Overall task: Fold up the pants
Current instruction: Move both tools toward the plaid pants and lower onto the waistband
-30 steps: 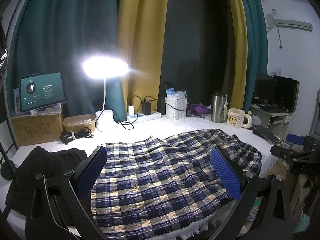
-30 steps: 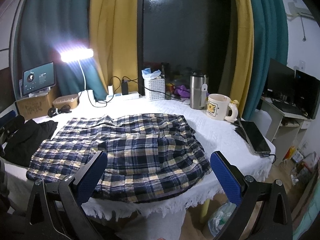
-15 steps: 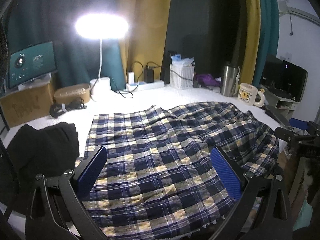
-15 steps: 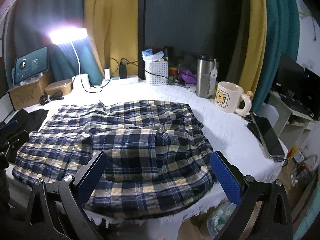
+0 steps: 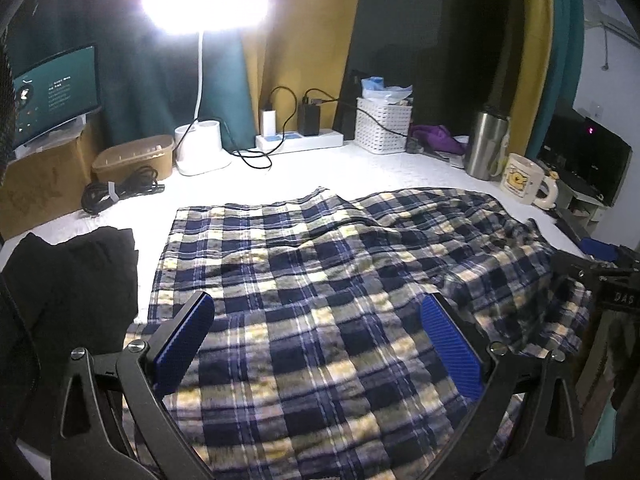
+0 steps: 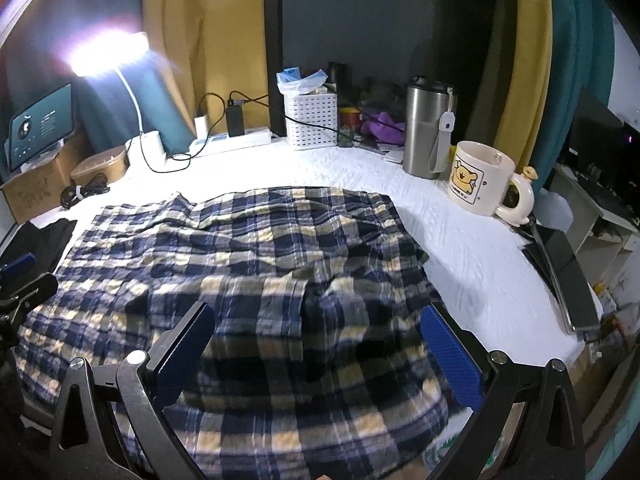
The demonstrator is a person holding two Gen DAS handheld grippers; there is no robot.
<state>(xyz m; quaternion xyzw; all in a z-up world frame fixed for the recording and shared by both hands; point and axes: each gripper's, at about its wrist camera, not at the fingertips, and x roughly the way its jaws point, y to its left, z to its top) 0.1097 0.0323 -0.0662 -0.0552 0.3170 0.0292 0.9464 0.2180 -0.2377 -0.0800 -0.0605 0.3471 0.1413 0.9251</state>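
Two sets of tongs hang over a pair of navy, yellow and white plaid pants point(image 5: 340, 280) spread across the white-covered bench point(image 5: 280, 176). The left tongs point(image 5: 316, 340) stand wide apart with nothing between the blue pads point(image 5: 184, 344), low above the near part of the cloth by the leg ends; the right tongs point(image 6: 316, 344) are likewise spread and empty, over the rumpled waist end, where a pocket flap shows just ahead of them. The pants lie mostly flat, with creases along the far edge and bunching toward the right side, and their near edge reaches the front of the bench. A black garment point(image 5: 76, 280) sits heaped just beside the pants on the left, touching or nearly touching them. Along the back stand a lit lamp point(image 5: 200, 8), a power strip point(image 5: 300, 140) with chargers plugged in, a white basket point(image 5: 382, 126), a steel tumbler point(image 6: 428, 128) and a cream mug point(image 6: 478, 178) with a cartoon bear, all apart from the pants. From the left wrist view the right tongs show at the far right edge
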